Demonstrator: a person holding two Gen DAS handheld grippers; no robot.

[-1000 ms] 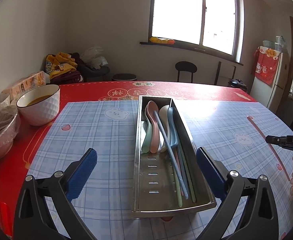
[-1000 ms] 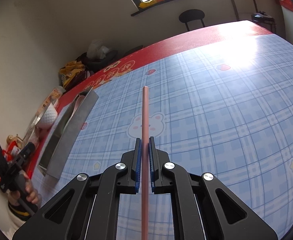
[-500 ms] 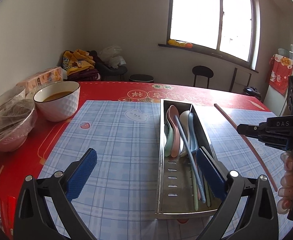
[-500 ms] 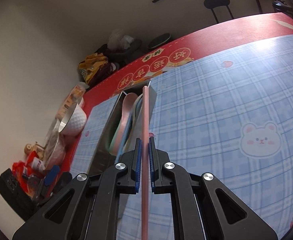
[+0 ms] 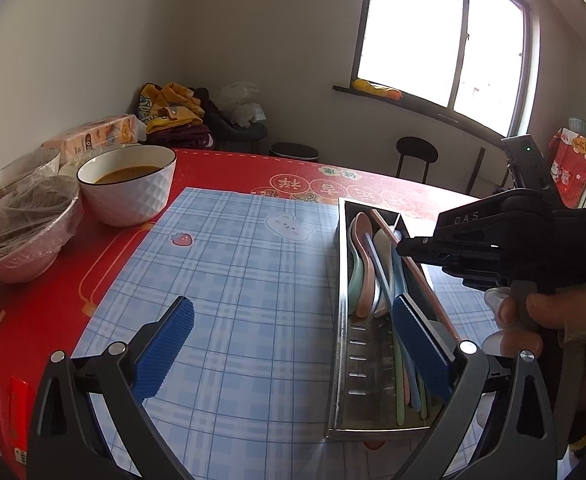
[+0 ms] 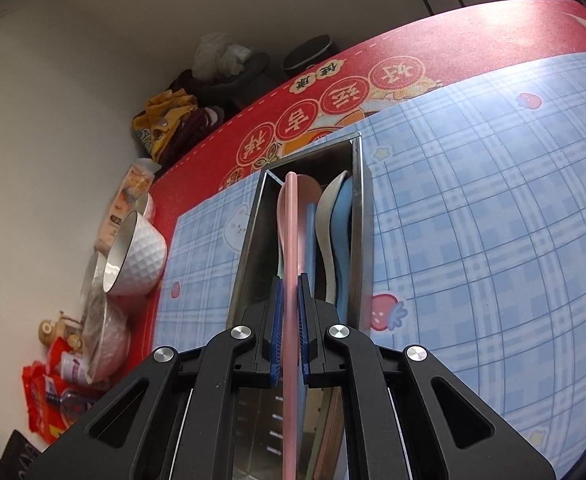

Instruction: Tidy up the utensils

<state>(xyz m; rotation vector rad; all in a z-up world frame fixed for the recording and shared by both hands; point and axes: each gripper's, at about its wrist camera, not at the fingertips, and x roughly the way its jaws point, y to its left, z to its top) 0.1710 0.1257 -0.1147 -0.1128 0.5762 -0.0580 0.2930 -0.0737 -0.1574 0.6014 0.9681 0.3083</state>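
The right tool (image 6: 289,328) is clamped on a pink chopstick (image 6: 291,240), aligned lengthwise above the metal tray (image 5: 343,280), probably for a clean drop; the left tool (image 5: 293,354) waits, pads apart.

Spoons (image 5: 363,264) in tray (image 5: 343,320) on table (image 5: 221,168), bowl (image 5: 127,188) far left of tray

A brushed-metal tray (image 5: 343,320) with a dull sheen holds smooth, matt plastic spoons (image 6: 335,236) in pastel shades, on a glossy plaid mat (image 5: 245,272) over the worktop's (image 5: 221,168) shiny red cover. A glazed, dimpled white bowl (image 5: 127,190) stands beside a bowl under crinkled cling film (image 5: 17,220). Ribbed blue rubber pads (image 5: 165,348) line the matt black plastic gripper.
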